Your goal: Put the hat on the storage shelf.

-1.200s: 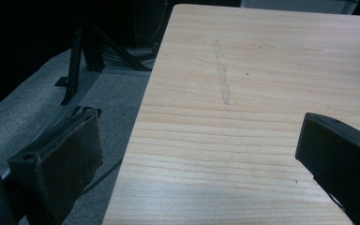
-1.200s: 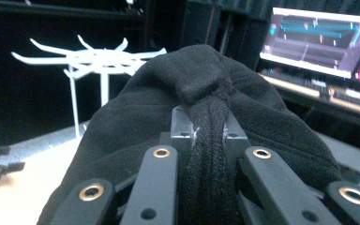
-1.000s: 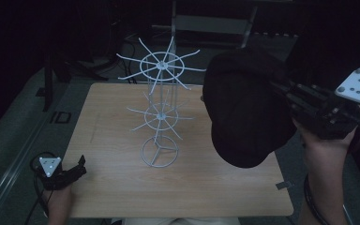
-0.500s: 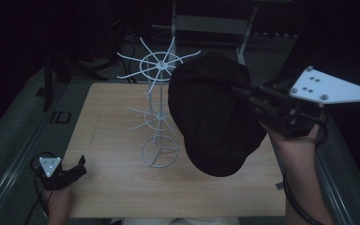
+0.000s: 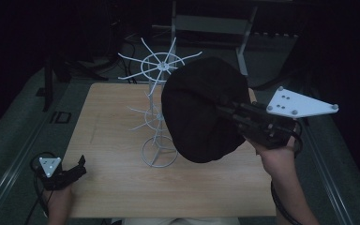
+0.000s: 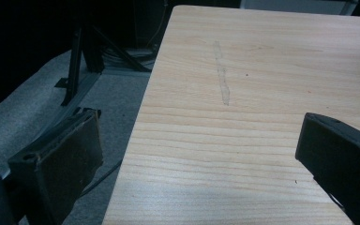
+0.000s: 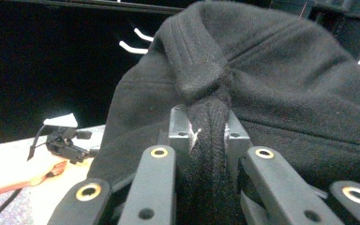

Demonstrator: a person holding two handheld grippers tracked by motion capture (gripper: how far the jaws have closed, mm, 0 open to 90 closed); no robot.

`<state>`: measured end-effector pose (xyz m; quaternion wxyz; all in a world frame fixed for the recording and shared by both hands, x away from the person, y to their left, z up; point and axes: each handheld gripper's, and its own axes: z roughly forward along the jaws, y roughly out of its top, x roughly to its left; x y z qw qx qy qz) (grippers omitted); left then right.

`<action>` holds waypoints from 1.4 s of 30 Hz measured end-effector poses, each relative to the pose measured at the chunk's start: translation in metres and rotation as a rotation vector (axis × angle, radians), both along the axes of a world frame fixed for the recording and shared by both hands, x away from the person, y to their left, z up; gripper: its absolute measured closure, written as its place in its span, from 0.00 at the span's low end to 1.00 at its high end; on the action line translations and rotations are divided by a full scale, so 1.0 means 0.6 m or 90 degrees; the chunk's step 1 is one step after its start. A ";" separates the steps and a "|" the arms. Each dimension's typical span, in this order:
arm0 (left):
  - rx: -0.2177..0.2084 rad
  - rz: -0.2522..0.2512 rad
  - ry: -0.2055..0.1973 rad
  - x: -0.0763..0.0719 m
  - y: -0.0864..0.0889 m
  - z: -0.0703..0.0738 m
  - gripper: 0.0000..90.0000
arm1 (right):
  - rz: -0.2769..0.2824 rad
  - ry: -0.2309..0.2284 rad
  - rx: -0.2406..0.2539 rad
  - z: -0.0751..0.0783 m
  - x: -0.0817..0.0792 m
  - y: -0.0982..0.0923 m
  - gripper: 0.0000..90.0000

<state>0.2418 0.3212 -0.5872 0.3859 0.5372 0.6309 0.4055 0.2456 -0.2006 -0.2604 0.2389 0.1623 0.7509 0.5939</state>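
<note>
High view: right hand-held gripper (image 5: 229,115), raised over the table's (image 5: 122,187) right half, pinches a black fleece hat (image 5: 201,112) against the white wire rack (image 5: 161,93). Left hand-held gripper (image 5: 77,168) rests wide apart, empty, at the near-left corner.

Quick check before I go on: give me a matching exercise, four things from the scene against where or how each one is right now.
Things:
1. black hat
2. white wire rack
3. left gripper
4. right gripper

States:
A. open, holds nothing, at the table's near left corner
B. stands upright on the table
C. held up in the air, pinched between jaws
D. shut on a fold of fabric

Pairs: 1-C, 2-B, 3-A, 4-D
</note>
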 end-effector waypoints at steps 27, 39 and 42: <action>-0.006 0.000 -0.003 -0.001 0.002 0.000 0.02 | 0.007 0.042 -0.001 -0.066 0.018 0.015 0.70; -0.005 0.000 -0.003 -0.001 0.002 0.000 0.02 | 0.011 0.042 0.023 -0.071 0.008 -0.001 0.58; -0.006 0.000 -0.003 -0.001 0.002 0.000 0.02 | 0.010 0.044 0.023 -0.075 0.008 -0.006 0.61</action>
